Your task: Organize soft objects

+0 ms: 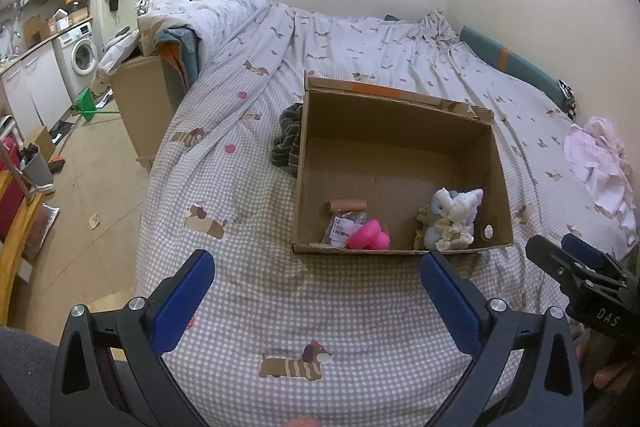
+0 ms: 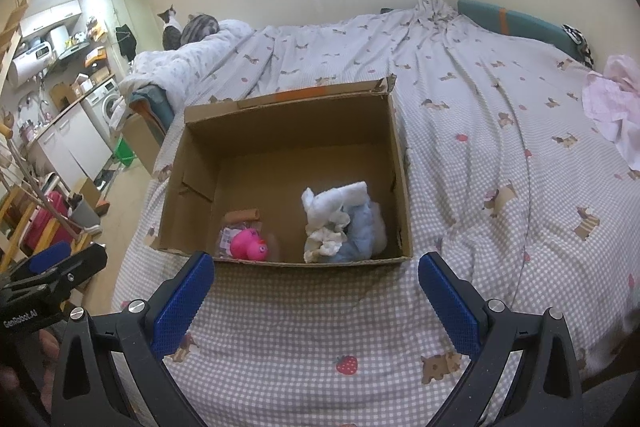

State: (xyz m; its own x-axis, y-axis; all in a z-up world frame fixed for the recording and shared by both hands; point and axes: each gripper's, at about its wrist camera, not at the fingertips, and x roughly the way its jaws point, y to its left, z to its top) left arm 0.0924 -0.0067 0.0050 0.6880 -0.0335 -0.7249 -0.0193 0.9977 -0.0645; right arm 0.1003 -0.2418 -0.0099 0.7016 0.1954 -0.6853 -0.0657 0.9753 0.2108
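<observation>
Both jaws wide, empty. Cardboard box (image 2: 400, 163) holds pink toy (image 2: 249, 245), plush bundle (image 2: 340, 223). Next: fetch pink cloth (image 2: 612, 107) across bed.

Box (image 2: 288, 115): matt brown corrugated cardboard, torn rough rim, orange tape strip on back flap. Bed sheet (image 2: 460, 211): soft checked cloth, wrinkled, printed dogs. Duck (image 2: 250, 245): glossy pink, looks like rubber or plastic. Plush (image 2: 340, 223): fuzzy white and pale blue fabric. Left tool (image 1: 316, 281) and right tool (image 2: 316, 281): matt black plastic frames, blue textured pads (image 1: 182, 301), shiny metal screws. Pink cloth (image 1: 600, 167): thin, crumpled. Dark cloth (image 1: 288, 137): striped knit. Floor (image 1: 92, 195): matt, scuffed.
</observation>
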